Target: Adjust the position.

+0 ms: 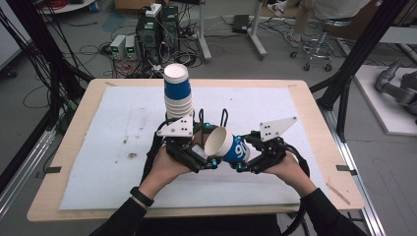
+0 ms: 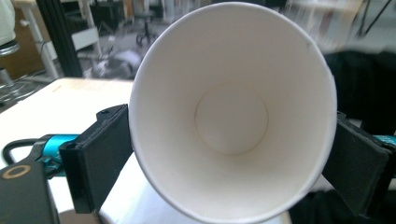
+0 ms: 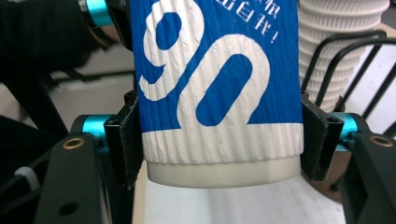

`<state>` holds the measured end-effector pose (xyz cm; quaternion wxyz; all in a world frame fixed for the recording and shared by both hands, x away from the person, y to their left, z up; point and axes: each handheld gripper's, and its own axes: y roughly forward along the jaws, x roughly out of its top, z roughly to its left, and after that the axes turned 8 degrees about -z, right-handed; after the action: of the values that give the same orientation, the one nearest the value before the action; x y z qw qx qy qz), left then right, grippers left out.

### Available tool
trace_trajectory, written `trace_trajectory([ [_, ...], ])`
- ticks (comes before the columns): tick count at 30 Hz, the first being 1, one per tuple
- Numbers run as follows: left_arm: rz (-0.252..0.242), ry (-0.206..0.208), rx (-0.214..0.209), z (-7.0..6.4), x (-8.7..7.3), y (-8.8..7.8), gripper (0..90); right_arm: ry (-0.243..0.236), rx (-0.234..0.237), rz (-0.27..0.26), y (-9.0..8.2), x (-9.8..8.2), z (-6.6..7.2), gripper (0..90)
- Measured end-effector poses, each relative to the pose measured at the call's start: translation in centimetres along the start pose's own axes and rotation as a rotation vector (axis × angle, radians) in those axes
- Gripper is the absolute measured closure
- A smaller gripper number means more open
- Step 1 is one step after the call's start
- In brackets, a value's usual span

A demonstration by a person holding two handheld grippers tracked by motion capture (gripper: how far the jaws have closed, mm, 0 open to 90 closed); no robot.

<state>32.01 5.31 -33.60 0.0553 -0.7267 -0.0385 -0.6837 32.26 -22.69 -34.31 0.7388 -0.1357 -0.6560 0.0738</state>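
So there's a single blue-and-white paper cup held up off the white mat near the middle of the table, lying on its side with the open mouth turned toward the left gripper. The right gripper has it clamped: in the right gripper view both black jaws press flat against the ribbed blue sleeve of the cup, low down near the white base rim, with the big "90" print facing the camera. The left gripper view looks straight down into the white inside of the cup, and its jaws sit on either side of the rim, touching or very nearly touching it, so I honestly can't tell if that one is actually squeezing or just bracketing the cup. Just behind the left gripper there's a tall stack of the same cups standing upright on the mat, with a black wire rack right next to it; the stack and the wire loops also show up behind the held cup in the right gripper view. Past the far edge of the table the floor is a mess of cables and computer boxes, plus a wheeled stool.
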Motion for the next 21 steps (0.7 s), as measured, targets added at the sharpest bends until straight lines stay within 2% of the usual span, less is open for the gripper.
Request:
trace_trajectory([
  [3, -0.048, -0.052, -0.028, 0.22, -0.22, 0.17, 9.5, 0.016, 0.017, -0.032, 0.10, -0.19, -0.01, 30.0],
  [5, -0.058, -0.066, -0.038, 0.31, -0.26, 0.28, 9.6, 0.018, 0.020, -0.040, 0.24, -0.32, 0.02, 30.0],
  [8, -0.066, -0.056, -0.054, 0.34, -0.26, 0.31, 16.5, 0.021, 0.017, -0.030, 0.58, -0.47, 0.00, 30.0],
  [14, -0.043, -0.047, -0.058, 0.48, -0.20, 0.15, 20.8, 0.029, 0.010, -0.024, 0.69, -0.55, 0.06, 29.4],
  [17, -0.010, -0.024, -0.049, 0.39, -0.04, 0.14, 21.1, 0.016, -0.008, 0.002, 0.69, -0.46, 0.16, 23.9],
  [21, 0.035, 0.016, -0.043, 0.11, 0.25, 0.29, 21.1, 0.018, -0.025, 0.037, 0.43, 0.06, 0.12, 21.0],
])
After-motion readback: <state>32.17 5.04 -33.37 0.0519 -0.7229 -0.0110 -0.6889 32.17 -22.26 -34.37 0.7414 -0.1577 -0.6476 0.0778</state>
